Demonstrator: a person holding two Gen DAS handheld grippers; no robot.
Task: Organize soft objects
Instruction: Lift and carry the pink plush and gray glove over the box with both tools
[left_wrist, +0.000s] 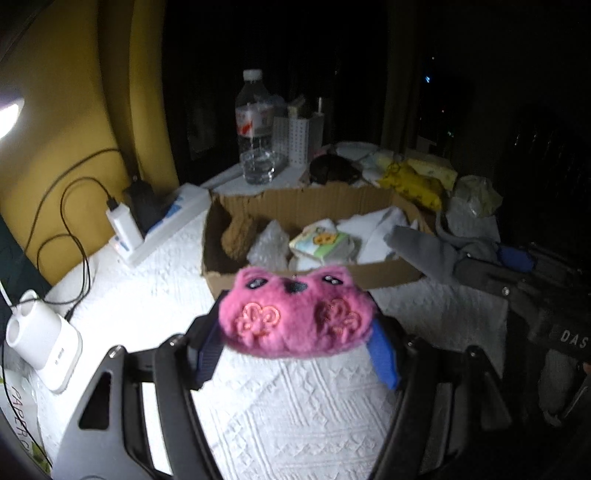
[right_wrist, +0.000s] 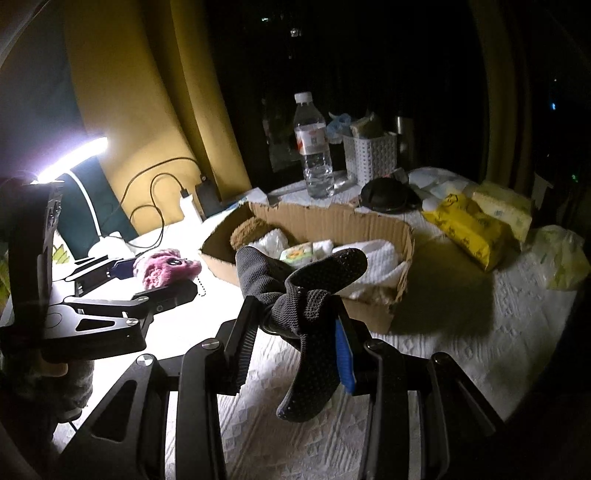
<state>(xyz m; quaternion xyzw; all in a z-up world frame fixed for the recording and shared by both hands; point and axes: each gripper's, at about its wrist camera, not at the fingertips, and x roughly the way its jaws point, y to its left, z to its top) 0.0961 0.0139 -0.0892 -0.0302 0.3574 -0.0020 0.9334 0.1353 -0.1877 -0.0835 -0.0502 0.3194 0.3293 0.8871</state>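
Observation:
My left gripper (left_wrist: 295, 332) is shut on a pink plush toy (left_wrist: 295, 317) with an animal face, held above the white cloth just in front of the cardboard box (left_wrist: 317, 275). From the right wrist view the same pink plush toy (right_wrist: 162, 267) sits between the left gripper's fingers, left of the cardboard box (right_wrist: 369, 225). My right gripper (right_wrist: 295, 325) is shut on dark grey dotted socks (right_wrist: 306, 314); one end sticks up over the box's near side, the other hangs down. In the left wrist view the grey socks (left_wrist: 436, 254) show at the right. Inside the box lie a brown fuzzy item (left_wrist: 240, 230), white cloths and a printed packet.
A water bottle (right_wrist: 314, 147) and a white perforated basket (right_wrist: 373, 155) stand behind the box. A dark bundle (right_wrist: 388, 194), yellow packets (right_wrist: 469, 229) and a pale bag (right_wrist: 565, 258) lie at the right. A power strip with chargers and cables (left_wrist: 147, 229) and a white device (left_wrist: 48, 343) sit at the left, by a bright lamp (right_wrist: 74, 158).

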